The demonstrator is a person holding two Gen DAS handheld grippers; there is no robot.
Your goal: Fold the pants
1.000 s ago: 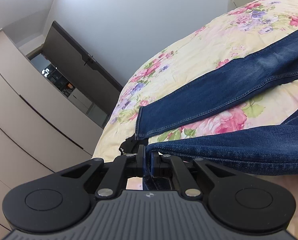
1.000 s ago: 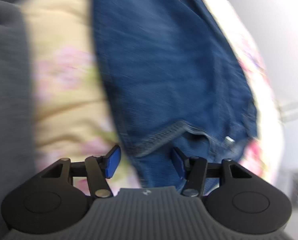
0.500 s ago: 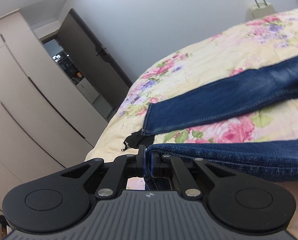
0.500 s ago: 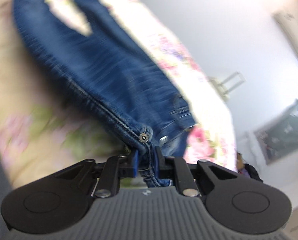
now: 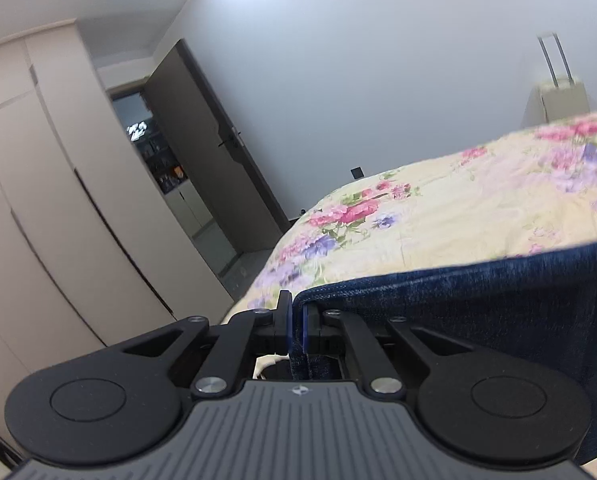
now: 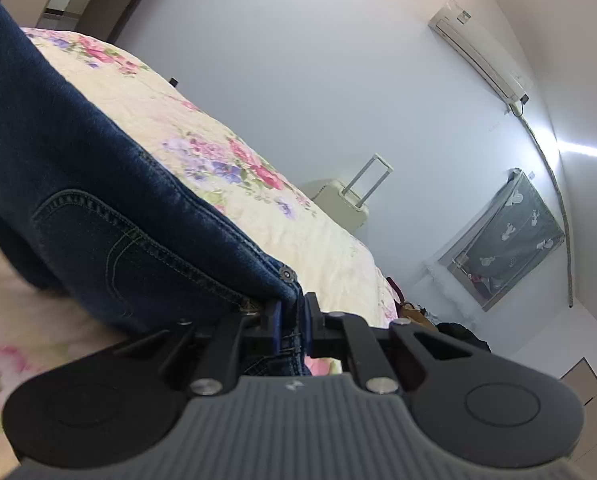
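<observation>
Dark blue jeans (image 5: 478, 300) hang lifted above a bed with a cream floral cover (image 5: 458, 216). My left gripper (image 5: 296, 322) is shut on a hem edge of the jeans, and the cloth stretches off to the right. In the right wrist view the jeans (image 6: 110, 224) show a stitched pocket and a metal rivet near the waistband. My right gripper (image 6: 292, 320) is shut on that waistband corner, with denim pinched between the blue pads. The cloth runs taut up and to the left from it. The rest of the legs is hidden.
A beige wardrobe (image 5: 58, 220) and an open dark door (image 5: 202, 152) stand left of the bed. A cream suitcase (image 6: 342, 200) sits past the bed's far side. An air conditioner (image 6: 482, 60) hangs on the wall above a grey patterned cover (image 6: 514, 232).
My right gripper closed on the waistband and rose with it, rolling. My left gripper lifted its hem off the bed, so the far leg dropped out of sight behind the raised denim.
</observation>
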